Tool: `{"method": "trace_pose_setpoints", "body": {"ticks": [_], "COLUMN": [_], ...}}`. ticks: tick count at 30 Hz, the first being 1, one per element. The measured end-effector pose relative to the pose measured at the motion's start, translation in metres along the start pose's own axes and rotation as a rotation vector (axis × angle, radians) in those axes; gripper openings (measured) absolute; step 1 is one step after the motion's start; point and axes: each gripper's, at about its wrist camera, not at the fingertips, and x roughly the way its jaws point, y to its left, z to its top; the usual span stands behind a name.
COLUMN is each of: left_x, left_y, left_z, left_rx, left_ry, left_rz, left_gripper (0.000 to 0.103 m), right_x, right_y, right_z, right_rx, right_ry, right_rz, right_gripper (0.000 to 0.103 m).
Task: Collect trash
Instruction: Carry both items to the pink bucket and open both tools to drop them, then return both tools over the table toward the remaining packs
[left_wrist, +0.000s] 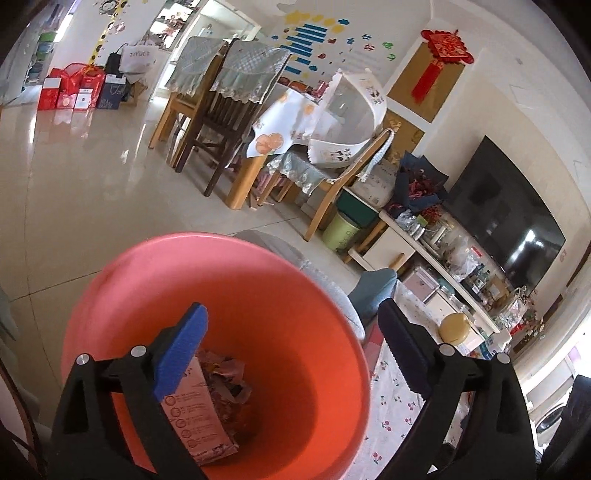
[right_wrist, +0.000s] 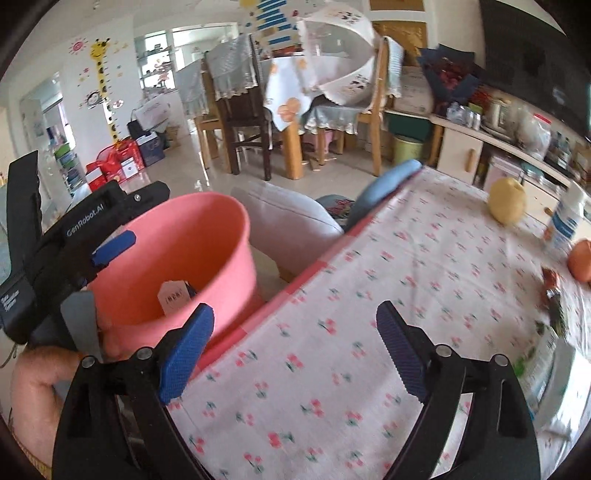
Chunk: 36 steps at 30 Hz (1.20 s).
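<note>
A pink bucket sits beside the table edge and holds crumpled wrappers and a pink printed packet. My left gripper is open, its fingers spread over the bucket's mouth, empty. In the right wrist view the bucket is at the left, with the left gripper's blue fingertip at its rim and a packet corner showing inside. My right gripper is open and empty above the cherry-print tablecloth. Wrappers lie at the table's right edge.
On the table stand a yellow pear-like fruit, a white bottle, an orange fruit and a shiny green-white bag. A grey cushion lies behind the bucket. Dining chairs, a green bin and a TV cabinet stand beyond.
</note>
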Motion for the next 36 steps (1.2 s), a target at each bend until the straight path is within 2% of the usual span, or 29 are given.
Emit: {"method": "trace_pose_setpoints", "body": {"ticks": [5, 8, 12, 16, 22, 36], "left_x": [0.000, 0.001, 0.000, 0.001, 0.003, 0.004], "left_y": [-0.018, -0.029, -0.045, -0.061, -0.076, -0.113], "left_z": [-0.010, -0.015, -0.019, -0.028, -0.040, -0.066], "left_rx": [0.055, 0.093, 0.153, 0.213, 0.264, 0.345], "left_ry": [0.006, 0.022, 0.022, 0.057, 0.100, 0.139], "left_rz": [-0.042, -0.061, -0.060, -0.052, -0.063, -0.098], "left_gripper": [0.096, 0.096, 0.096, 0.096, 0.096, 0.096], "right_x": [-0.021, -0.033, -0.046, -0.056, -0.067, -0.093], "right_y": [-0.011, -0.017, -0.025, -0.033, -0.041, -0.067], "right_z": [-0.015, -0.022, -0.029, -0.033, -0.041, -0.057], "right_rx": [0.011, 0.013, 0.015, 0.025, 0.031, 0.024], "right_ry": [-0.002, -0.012, -0.020, -0.027, -0.024, -0.050], "right_rz": [-0.029, -0.050, -0.069, -0.082, -0.086, -0.114], "right_gripper": [0.089, 0.093, 0.093, 0.094, 0.094, 0.094]}}
